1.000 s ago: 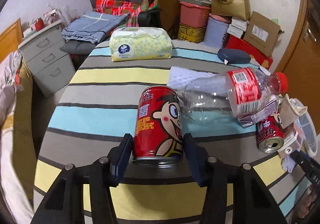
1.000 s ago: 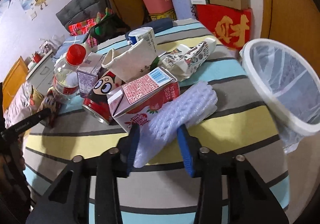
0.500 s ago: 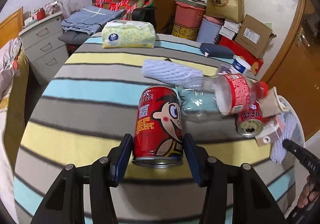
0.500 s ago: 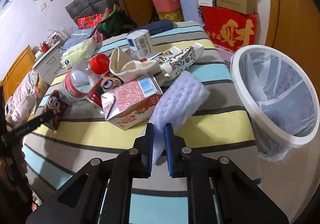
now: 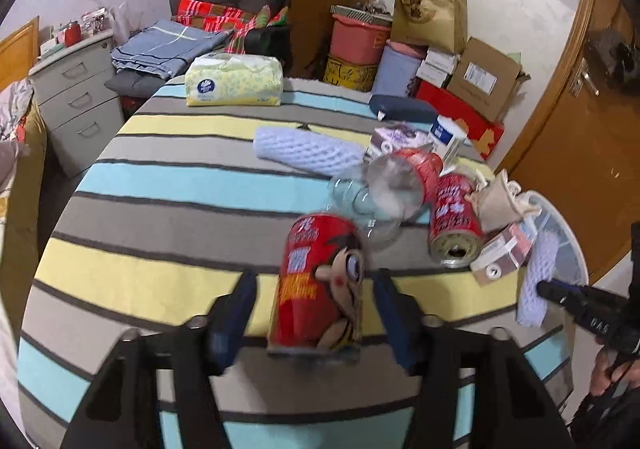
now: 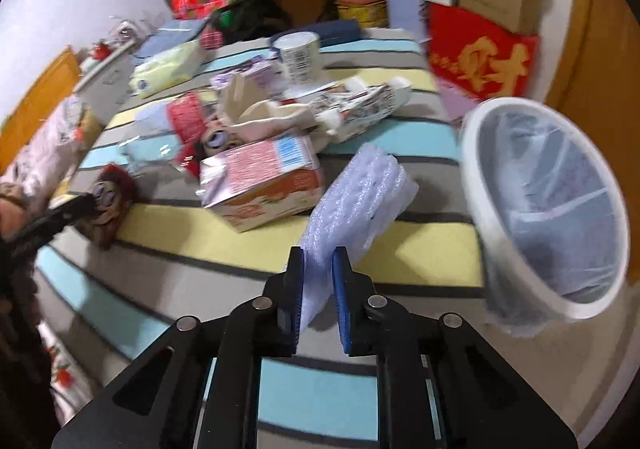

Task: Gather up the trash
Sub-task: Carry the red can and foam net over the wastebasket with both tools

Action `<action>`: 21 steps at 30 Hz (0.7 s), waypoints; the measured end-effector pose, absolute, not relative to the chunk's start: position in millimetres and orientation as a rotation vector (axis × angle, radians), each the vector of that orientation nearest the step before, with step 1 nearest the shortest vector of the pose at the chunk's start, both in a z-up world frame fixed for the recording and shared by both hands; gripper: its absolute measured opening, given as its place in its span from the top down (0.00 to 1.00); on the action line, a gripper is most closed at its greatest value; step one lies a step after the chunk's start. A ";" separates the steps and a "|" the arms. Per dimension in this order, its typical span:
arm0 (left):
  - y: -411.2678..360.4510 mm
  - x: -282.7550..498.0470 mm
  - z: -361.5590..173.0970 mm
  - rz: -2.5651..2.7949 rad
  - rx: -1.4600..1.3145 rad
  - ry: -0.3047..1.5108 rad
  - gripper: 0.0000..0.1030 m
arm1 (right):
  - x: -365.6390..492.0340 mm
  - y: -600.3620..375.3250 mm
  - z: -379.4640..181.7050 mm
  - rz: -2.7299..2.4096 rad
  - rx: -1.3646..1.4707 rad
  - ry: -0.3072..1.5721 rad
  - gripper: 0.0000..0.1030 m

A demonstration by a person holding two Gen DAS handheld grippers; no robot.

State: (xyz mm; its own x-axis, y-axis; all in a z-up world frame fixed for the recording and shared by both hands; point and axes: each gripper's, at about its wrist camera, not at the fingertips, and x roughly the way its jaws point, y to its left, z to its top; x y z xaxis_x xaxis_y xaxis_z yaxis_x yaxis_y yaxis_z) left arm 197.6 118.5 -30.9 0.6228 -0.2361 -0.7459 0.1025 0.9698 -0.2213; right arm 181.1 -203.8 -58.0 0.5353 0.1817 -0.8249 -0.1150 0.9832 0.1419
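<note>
- Opening wide, the left gripper (image 5: 310, 313) lets go; the red can (image 5: 320, 285) stands blurred between its pads, clear of both.
- Pinching the white foam net (image 6: 352, 205), the right gripper (image 6: 316, 301) is easing apart.
- Just right of that net: the lined trash bin (image 6: 520, 249).
- Left of it: the milk carton (image 6: 264, 185).
</note>
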 end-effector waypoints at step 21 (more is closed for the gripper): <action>105.9 208.6 -52.6 -0.140 -0.130 0.949 0.49 | 189.1 -228.8 -82.7 0.073 0.198 0.933 0.74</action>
State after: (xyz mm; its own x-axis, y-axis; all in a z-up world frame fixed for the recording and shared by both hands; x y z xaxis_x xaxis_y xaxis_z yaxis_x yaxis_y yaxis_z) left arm 208.6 105.9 -52.6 0.5747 -0.1764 -0.7991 0.0627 0.9831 -0.1719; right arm 189.1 -228.8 -82.7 0.5948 0.1481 -0.7901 0.0227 0.9794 0.2007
